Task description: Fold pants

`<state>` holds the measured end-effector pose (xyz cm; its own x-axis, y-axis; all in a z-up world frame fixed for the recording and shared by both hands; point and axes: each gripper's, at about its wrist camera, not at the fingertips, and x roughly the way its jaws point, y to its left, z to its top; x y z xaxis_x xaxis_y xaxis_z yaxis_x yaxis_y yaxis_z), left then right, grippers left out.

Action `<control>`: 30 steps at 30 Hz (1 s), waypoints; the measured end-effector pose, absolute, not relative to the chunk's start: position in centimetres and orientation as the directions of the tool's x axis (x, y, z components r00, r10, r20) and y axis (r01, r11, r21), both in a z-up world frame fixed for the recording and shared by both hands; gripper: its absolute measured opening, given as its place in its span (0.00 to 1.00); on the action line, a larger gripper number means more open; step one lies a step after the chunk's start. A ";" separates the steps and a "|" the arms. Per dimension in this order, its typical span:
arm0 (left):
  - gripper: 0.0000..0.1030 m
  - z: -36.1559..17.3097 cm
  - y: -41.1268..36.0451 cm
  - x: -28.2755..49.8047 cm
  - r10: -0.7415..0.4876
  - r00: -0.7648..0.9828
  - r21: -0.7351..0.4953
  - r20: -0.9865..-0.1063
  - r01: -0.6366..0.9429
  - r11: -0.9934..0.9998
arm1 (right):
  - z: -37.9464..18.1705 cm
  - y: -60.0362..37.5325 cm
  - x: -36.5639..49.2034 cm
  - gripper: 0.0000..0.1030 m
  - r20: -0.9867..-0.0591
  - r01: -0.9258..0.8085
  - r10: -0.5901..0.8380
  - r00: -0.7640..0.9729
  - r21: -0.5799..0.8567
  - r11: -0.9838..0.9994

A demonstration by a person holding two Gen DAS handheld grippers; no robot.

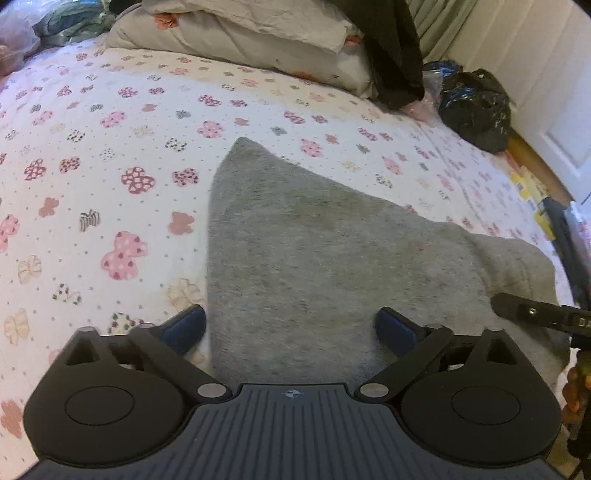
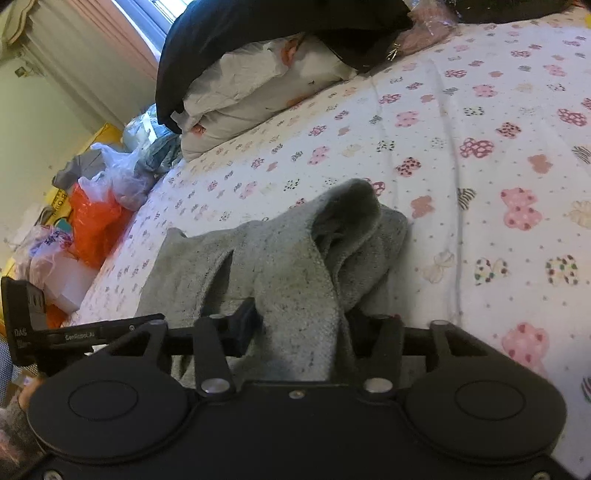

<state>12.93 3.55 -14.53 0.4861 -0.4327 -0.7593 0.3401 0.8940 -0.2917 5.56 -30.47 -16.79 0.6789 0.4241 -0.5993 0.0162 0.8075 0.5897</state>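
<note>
The grey fleece pants (image 1: 314, 251) lie on the bed with a flat pointed flap reaching away from me. My left gripper (image 1: 291, 332) is open just above the near part of the pants, with one blue fingertip (image 1: 186, 326) over the sheet and the other over the cloth. My right gripper (image 2: 301, 325) is shut on a bunched fold of the pants (image 2: 295, 266), which rises between its jaws. The rest of the pants sits rumpled beyond it. The right gripper's finger also shows at the right edge of the left wrist view (image 1: 535, 314).
The bed has a white sheet with pink butterfly prints (image 1: 110, 166). Pillows (image 1: 258, 33) and a dark garment (image 1: 391, 51) lie at the head. A black bag (image 1: 476, 107) sits by the wall. Plastic bags (image 2: 96, 218) are piled beside the bed.
</note>
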 end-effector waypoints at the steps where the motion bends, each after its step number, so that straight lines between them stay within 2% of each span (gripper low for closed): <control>1: 0.64 -14.3 3.3 12.6 -0.437 0.494 -0.296 -0.752 0.340 0.893 | -16.4 -30.1 5.5 0.46 -0.603 0.009 0.415 0.681 0.574 0.819; 3: 0.32 -13.7 2.7 11.7 -0.414 0.536 -0.271 -0.736 0.326 0.906 | -15.3 -28.9 5.3 0.44 -0.626 0.001 0.371 0.686 0.511 0.860; 5: 0.21 -12.8 2.5 11.2 -0.390 0.570 -0.242 -0.723 0.320 0.916 | -14.3 -28.0 5.3 0.42 -0.638 -0.008 0.341 0.691 0.464 0.886; 9: 0.12 -10.2 3.4 10.7 -0.372 0.644 -0.200 -0.668 0.326 0.924 | -11.5 -26.9 5.1 0.40 -0.627 -0.046 0.312 0.714 0.402 0.914; 13: 0.12 -7.3 4.1 13.0 -0.365 0.697 -0.178 -0.617 0.328 0.928 | -8.6 -26.3 6.5 0.40 -0.570 -0.114 0.327 0.754 0.377 0.919; 18: 0.12 -5.2 3.9 18.3 -0.325 0.759 -0.143 -0.564 0.298 0.944 | -6.5 -25.7 12.2 0.40 -0.505 -0.151 0.341 0.793 0.380 0.913; 21: 0.14 -6.9 3.5 21.8 -0.293 0.725 -0.153 -0.623 0.254 0.955 | -7.4 -25.7 16.0 0.41 -0.515 -0.124 0.330 0.791 0.393 0.911; 23: 0.17 -9.4 3.5 23.3 -0.236 0.682 -0.131 -0.692 0.202 0.971 | -9.5 -25.6 18.5 0.49 -0.566 -0.091 0.287 0.773 0.350 0.933; 25: 0.19 -11.4 3.9 23.6 -0.226 0.649 -0.156 -0.727 0.164 0.974 | -12.8 -26.0 20.4 0.72 -0.659 0.010 0.168 0.733 0.257 0.966; 26: 0.21 -12.1 4.2 23.3 -0.227 0.642 -0.168 -0.732 0.152 0.974 | -14.8 -26.6 21.2 0.79 -0.730 0.073 0.100 0.676 0.202 0.977; 27: 0.25 -12.6 4.3 22.7 -0.220 0.644 -0.166 -0.733 0.144 0.976 | -16.2 -27.4 21.2 0.94 -0.753 0.112 0.064 0.654 0.179 0.977; 30: 0.31 -12.4 4.6 20.6 -0.172 0.672 -0.153 -0.720 0.088 0.984 | -16.9 -30.0 19.0 0.95 -0.714 0.153 0.082 0.695 0.259 0.954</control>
<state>20.64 4.63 -12.36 0.6724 -0.1722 -0.7199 0.0878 0.9842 -0.1535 18.97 -29.99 -16.87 0.6950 0.0822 -0.7143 0.1532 0.9537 0.2588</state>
